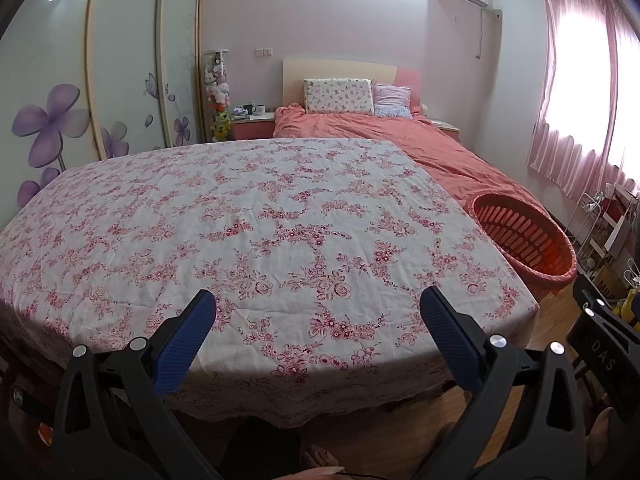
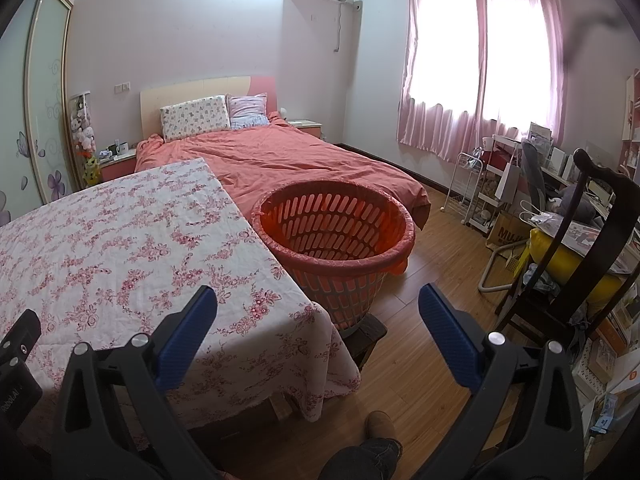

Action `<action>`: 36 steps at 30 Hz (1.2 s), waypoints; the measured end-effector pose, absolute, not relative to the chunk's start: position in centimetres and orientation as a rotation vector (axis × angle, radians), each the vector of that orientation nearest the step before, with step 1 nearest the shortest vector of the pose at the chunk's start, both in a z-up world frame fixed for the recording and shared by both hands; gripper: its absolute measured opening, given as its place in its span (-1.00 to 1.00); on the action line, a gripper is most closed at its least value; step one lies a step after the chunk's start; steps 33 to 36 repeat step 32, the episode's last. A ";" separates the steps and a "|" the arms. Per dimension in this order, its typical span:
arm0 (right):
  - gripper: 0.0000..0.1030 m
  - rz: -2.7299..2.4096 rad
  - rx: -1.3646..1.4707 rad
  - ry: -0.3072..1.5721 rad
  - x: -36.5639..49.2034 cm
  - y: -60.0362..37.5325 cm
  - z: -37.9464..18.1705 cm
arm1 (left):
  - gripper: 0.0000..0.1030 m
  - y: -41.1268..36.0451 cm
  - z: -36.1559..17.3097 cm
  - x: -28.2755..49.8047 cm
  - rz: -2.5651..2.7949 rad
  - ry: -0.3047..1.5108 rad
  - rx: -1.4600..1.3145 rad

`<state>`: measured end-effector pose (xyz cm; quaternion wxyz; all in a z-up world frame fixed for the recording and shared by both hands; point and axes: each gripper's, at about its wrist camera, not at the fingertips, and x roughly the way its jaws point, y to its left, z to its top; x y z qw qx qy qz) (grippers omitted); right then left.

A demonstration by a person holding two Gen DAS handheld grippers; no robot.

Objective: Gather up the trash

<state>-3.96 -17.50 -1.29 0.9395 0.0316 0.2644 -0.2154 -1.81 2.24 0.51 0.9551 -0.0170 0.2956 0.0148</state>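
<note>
The round orange basket [image 2: 335, 236] stands upright with its open mouth facing up, just beside the right edge of the table [image 2: 120, 240], and its plastic wall is full of long slots with a thin red bag over the rim. The left gripper [image 1: 318, 308] is wide open above the near edge of the flowery cloth [image 1: 240, 220], and the right gripper [image 2: 318, 304] is wide open too, holding nothing. Only the right view shows the small dark stool [image 2: 370, 334] under the basket and the dark wooden chair [image 2: 592, 248]; the left view shows just part of the basket at the table's right edge.
</note>
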 end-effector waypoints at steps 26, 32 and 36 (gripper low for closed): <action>0.91 -0.440 0.069 0.547 -4.0 -17.5 -1.5 | 0.95 1.8 0.5 -1.5 0.038 0.613 -0.015; 0.91 -0.439 0.069 0.547 -4.0 -17.5 -1.5 | 0.95 1.8 0.6 -1.4 0.038 0.616 -0.013; 0.91 -0.439 0.069 0.547 -4.0 -17.5 -1.5 | 0.95 1.8 0.6 -1.4 0.038 0.616 -0.013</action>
